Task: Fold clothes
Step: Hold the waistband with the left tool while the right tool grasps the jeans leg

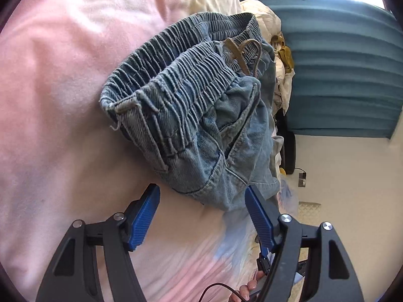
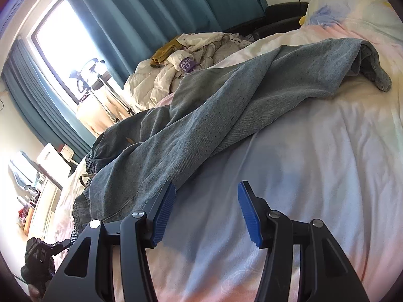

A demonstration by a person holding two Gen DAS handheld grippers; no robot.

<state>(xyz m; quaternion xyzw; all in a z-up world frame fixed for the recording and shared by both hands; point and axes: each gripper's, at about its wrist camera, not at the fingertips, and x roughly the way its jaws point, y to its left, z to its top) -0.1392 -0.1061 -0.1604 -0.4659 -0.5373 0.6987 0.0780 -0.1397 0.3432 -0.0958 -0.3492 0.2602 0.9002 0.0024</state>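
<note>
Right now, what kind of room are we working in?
Most likely a bedroom: the jeans lie on a bed's pastel duvet, teal curtains hang by a bright window, and more laundry is heaped behind.

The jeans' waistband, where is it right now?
In the left wrist view the waistband lies centre frame on the pink bedding, just beyond the open left gripper.

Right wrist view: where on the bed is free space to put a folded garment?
Free: the pale bedsheet below the jeans, ahead of the right hand-held gripper. Crowded: the heap of light clothes beside the teal curtain.
</note>
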